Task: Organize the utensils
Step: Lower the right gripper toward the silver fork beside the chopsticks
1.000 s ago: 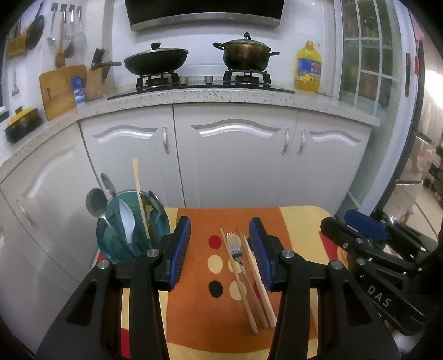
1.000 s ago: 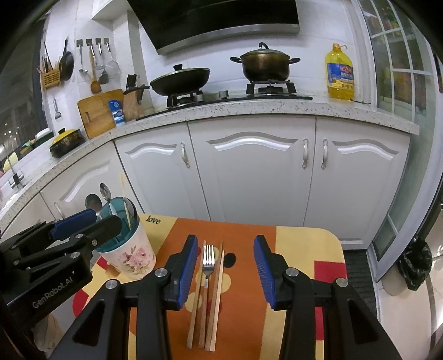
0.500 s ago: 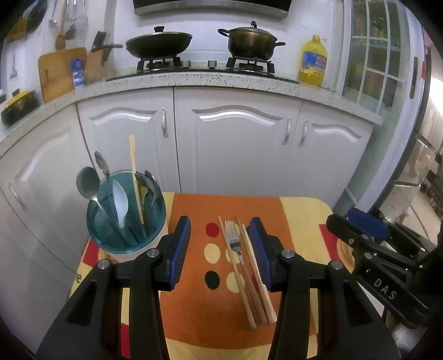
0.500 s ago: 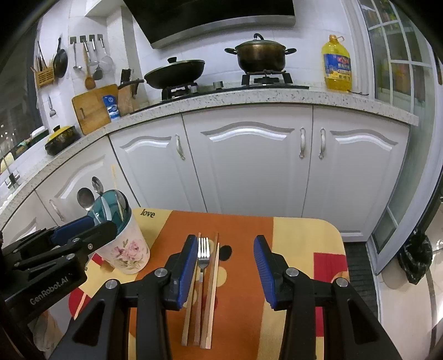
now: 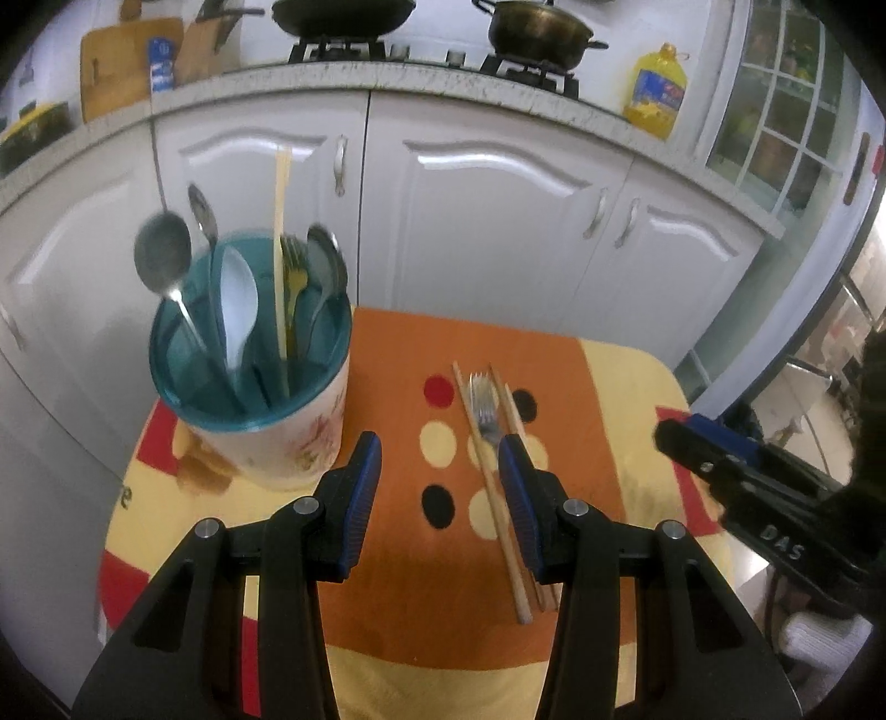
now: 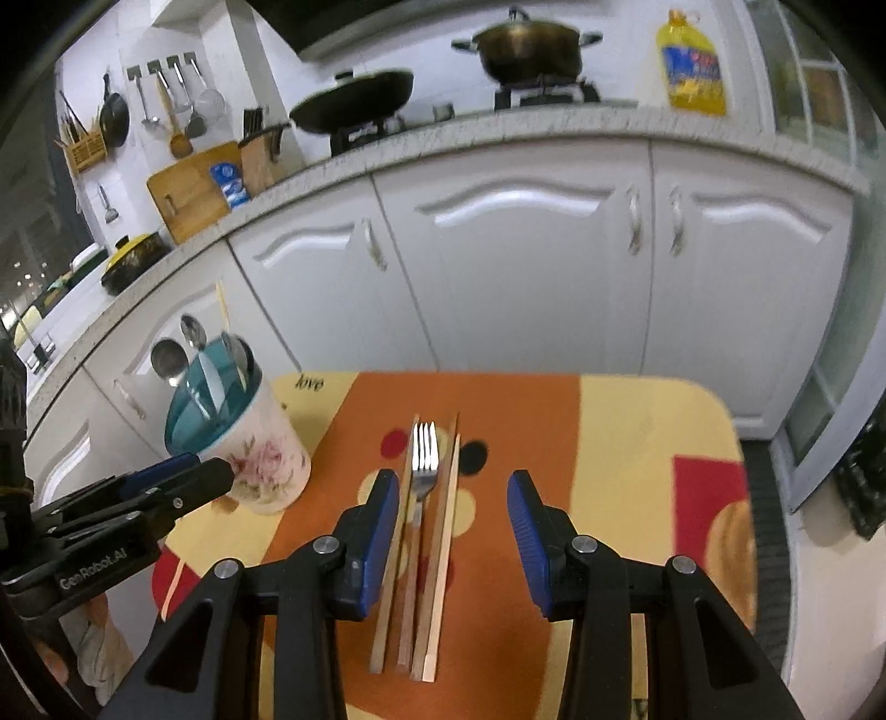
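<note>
Utensil holder [image 5: 260,399] sits ahead-left of the left gripper [image 5: 440,482], fingers apart, empty. Fork [image 6: 423,465] and chopsticks [image 6: 440,531] lie on the worktop [image 6: 637,437] just inside the right gripper's [image 6: 454,531] left finger [image 6: 376,531]; fingers spread, holding nothing. Advice: centre over the fork handle, descend level, and close on the fork alone.

A kitchen with white cabinet doors [image 6: 520,277] under a speckled stone worktop [image 6: 498,124]. On the gas hob sit a black lidded pan [image 6: 354,102] and a dark pot [image 6: 526,50]. A yellow oil bottle [image 6: 692,63] stands to the right. A wooden cutting board [image 6: 188,191] leans against the white tiled wall, ladles [image 6: 166,105] hanging above. A glass-paned door [image 5: 775,105] stands far right.
</note>
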Motion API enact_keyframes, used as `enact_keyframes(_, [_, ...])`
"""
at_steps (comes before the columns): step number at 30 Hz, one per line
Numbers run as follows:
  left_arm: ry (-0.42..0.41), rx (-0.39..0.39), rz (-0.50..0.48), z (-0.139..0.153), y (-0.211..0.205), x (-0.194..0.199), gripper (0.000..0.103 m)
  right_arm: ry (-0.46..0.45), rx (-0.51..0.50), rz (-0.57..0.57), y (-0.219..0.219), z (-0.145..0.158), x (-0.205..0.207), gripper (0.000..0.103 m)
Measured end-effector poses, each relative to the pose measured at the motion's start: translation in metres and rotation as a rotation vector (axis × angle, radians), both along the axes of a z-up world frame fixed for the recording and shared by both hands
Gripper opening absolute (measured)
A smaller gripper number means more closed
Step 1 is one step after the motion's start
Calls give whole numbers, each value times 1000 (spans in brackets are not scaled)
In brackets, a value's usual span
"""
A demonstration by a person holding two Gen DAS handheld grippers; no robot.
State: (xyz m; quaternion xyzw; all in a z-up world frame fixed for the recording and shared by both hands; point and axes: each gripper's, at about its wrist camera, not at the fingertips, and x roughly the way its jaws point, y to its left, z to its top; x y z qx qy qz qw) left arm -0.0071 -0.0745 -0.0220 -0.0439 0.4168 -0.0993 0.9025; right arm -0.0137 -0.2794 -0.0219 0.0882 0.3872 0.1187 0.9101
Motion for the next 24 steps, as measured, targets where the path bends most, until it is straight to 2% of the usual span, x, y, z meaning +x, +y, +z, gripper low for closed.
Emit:
enact_keyframes(8, [45, 38, -49, -21, -12, 9, 43, 105, -9, 96, 17, -51, 36, 27])
enact_keyframes(15, [96, 50, -36, -40, -9, 24, 43, 201, -53, 128, 28, -93, 75, 24])
enact_keyframes(24, [141, 42, -35, -56, -15, 37, 43, 212, -177, 114, 39, -106, 90, 24])
